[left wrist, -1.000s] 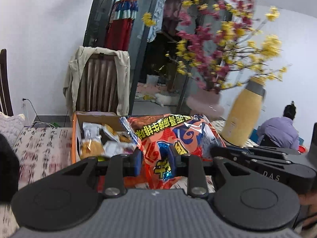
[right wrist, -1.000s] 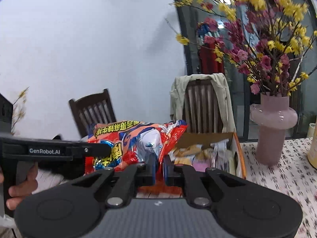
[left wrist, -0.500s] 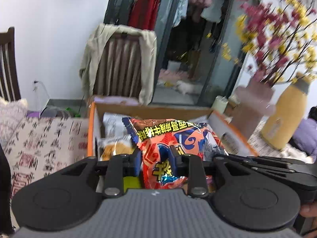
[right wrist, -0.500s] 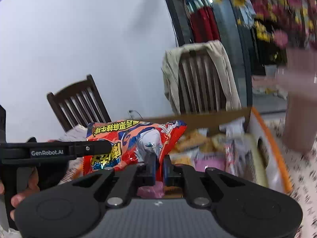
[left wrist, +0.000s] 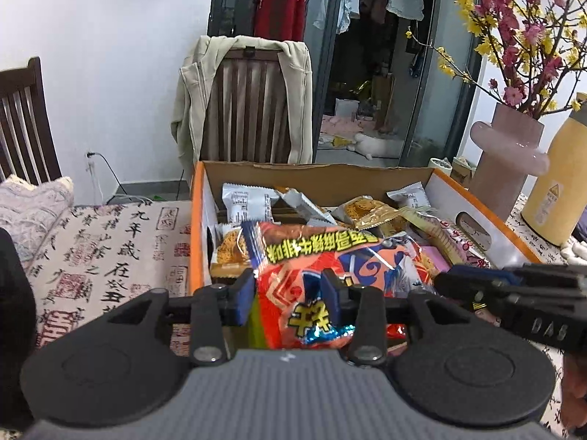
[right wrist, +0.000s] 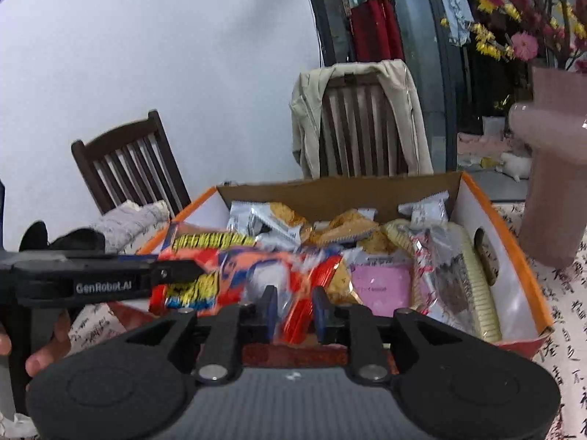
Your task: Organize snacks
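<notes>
Both grippers — left gripper point(left wrist: 290, 295), "GenRobot.AI"; right gripper point(right wrist: 293, 310) — opening around the red snack bag point(left wrist: 330, 278).

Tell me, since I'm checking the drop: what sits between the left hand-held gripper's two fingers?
The red snack bag sits between the opening jaws of the left hand-held gripper, above the cardboard box, as the left wrist view shows.

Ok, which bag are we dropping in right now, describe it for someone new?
Find the orange-rimmed cardboard box on the calligraphy tablecloth. At its near end lies a big red-orange snack bag with a yellow text band, far larger than the small silver packets behind.
</notes>
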